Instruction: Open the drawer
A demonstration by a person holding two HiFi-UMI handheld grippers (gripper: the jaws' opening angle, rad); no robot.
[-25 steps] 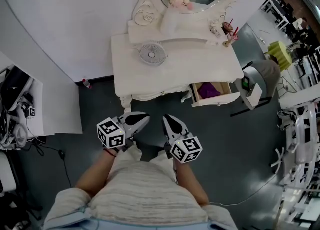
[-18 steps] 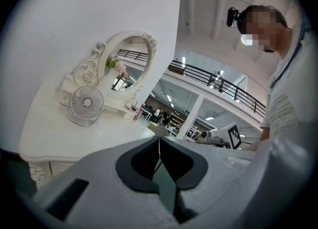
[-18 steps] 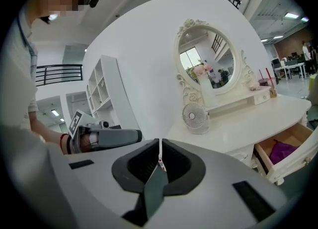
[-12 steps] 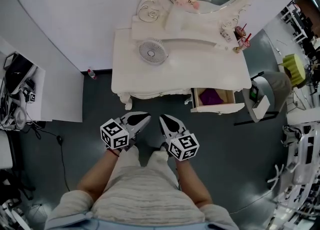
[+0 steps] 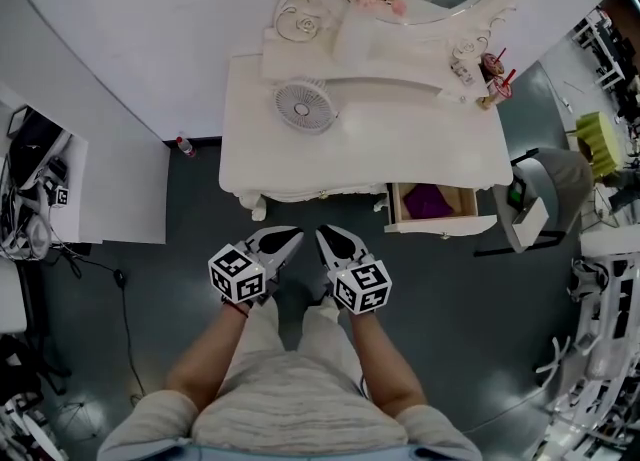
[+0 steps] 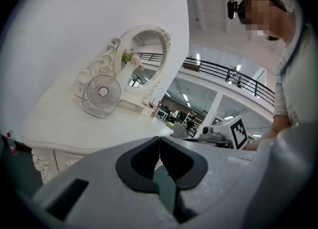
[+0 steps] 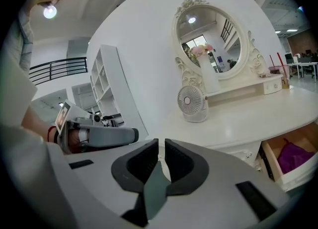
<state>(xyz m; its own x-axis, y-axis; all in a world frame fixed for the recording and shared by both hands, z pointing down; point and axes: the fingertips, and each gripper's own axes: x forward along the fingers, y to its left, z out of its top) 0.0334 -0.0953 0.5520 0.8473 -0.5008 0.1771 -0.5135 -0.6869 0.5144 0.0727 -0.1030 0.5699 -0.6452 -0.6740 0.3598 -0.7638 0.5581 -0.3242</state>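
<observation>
Presently the drawer (image 5: 440, 226) is noted at the right end of the white dressing table (image 5: 380, 149), below the tabletop edge. It stands pulled out toward the floor side. Its front panel is white, its inner walls are of light wood, and a purple cloth (image 5: 432, 202) is seen lying inside.

Left gripper (image 5: 283, 242) and right gripper (image 5: 333, 240) are held side by side over the dark floor in front of the table's middle, well apart from the drawer. Nothing is touched by either.

Left gripper view: the jaws are pressed together with nothing between them. The drawer is not shown here; the small desk fan (image 6: 102, 94) and the oval mirror (image 6: 144, 56) are.

Right gripper view: the jaws are closed to a thin slit and are empty. The drawer is shown at the lower right with its wooden side wall (image 7: 272, 159) exposed and the cloth bunched inside, detail that the head view gives only from above. The fan is seen on the tabletop in front of the mirror.
</observation>
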